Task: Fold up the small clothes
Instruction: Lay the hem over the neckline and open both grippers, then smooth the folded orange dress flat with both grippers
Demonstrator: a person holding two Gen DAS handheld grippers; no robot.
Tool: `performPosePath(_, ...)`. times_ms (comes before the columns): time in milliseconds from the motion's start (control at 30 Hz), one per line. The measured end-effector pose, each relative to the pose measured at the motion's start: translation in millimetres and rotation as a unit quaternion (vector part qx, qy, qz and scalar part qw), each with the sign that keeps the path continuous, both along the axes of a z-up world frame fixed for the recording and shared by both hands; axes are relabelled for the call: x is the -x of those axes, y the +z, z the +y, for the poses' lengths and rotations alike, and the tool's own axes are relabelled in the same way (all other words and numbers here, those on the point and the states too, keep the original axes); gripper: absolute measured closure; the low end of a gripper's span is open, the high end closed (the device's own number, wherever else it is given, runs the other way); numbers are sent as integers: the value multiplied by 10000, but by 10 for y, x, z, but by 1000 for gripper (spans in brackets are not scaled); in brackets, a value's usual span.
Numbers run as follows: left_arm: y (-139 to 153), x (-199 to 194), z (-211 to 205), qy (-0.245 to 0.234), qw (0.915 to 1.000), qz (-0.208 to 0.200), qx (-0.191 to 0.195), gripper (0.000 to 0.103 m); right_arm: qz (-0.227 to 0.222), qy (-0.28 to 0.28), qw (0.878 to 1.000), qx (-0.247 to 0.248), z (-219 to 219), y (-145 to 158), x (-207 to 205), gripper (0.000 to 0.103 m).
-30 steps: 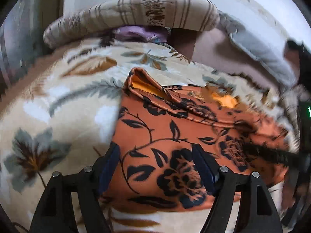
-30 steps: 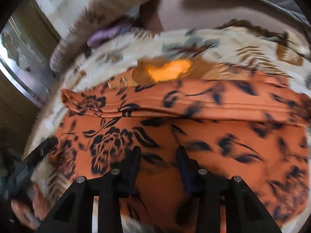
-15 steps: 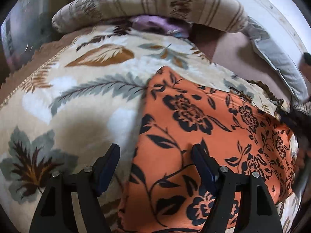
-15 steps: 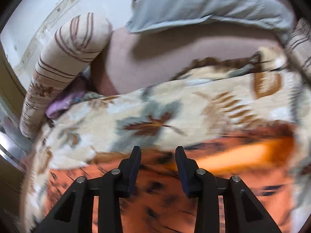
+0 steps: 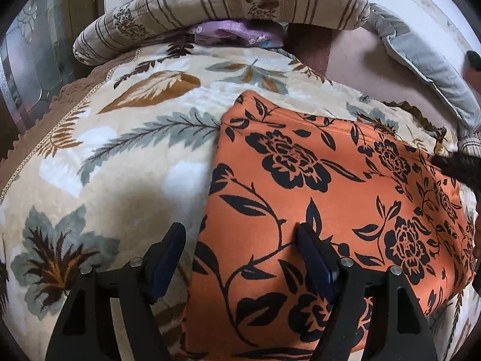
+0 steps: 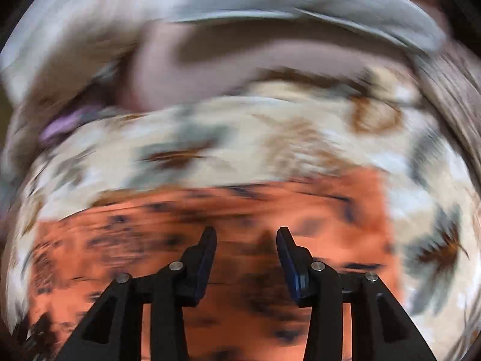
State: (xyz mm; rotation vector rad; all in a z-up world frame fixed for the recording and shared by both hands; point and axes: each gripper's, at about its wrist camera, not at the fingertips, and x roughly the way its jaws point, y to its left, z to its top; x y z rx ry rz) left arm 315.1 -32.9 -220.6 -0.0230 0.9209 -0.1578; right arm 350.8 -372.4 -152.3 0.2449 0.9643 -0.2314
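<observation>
An orange garment with black flowers (image 5: pixel 324 210) lies folded flat on a cream leaf-print blanket (image 5: pixel 126 156). My left gripper (image 5: pixel 240 237) hovers open over the garment's left edge, one finger above the blanket and one above the cloth, nothing pinched. In the blurred right wrist view the same orange garment (image 6: pixel 240 240) fills the lower half. My right gripper (image 6: pixel 246 240) is above it, its jaws opening, with nothing between them. A dark part of the right tool (image 5: pixel 460 168) shows at the left wrist view's right edge.
A striped rolled quilt (image 5: pixel 228 9) lies along the far end of the bed, with a purple cloth (image 5: pixel 234 31) tucked under it. A grey pillow (image 5: pixel 427 69) and a pinkish sheet (image 5: pixel 360 69) lie at the back right. A glass-panelled door (image 5: pixel 33 60) stands to the left.
The garment's raised far flap, seen a second ago showing its orange inside, now lies flat. The right gripper has swept across the cloth and widened its jaws. The left gripper has slid slightly left.
</observation>
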Motion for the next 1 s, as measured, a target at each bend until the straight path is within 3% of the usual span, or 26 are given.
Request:
performPosePath(167,13,-7,9,-4,10000,-4,21,26,172,1093,9907,-789,935,-161,-496,58)
performPosePath(300,16,-20,8,-18,10000,-23,8,26,501,1218,9865,-975,1288,-512,-842,56)
performPosePath(433,10,-33,-14,-48,10000,-28,-24,26,353,1164,9880,-953,1316,-474,-923,48)
performPosePath(567,0,-30,-28,-33,10000,-25,-39,26,-130,860,9922,-897,967,-194,-691,49)
performPosePath(767,-9,-1,-38,0,10000,-40,-76,26,-210,-262,9989,-322,3,45,-80,49)
performPosePath(833,-16,6,-56,-1,9999,-64,-130,26,-94,-723,9973,-76,-353,33,87,49)
performPosePath(1000,-48,11,-97,-39,9996,-110,-242,26,566,-1343,9891,-196,-1002,-370,147,50)
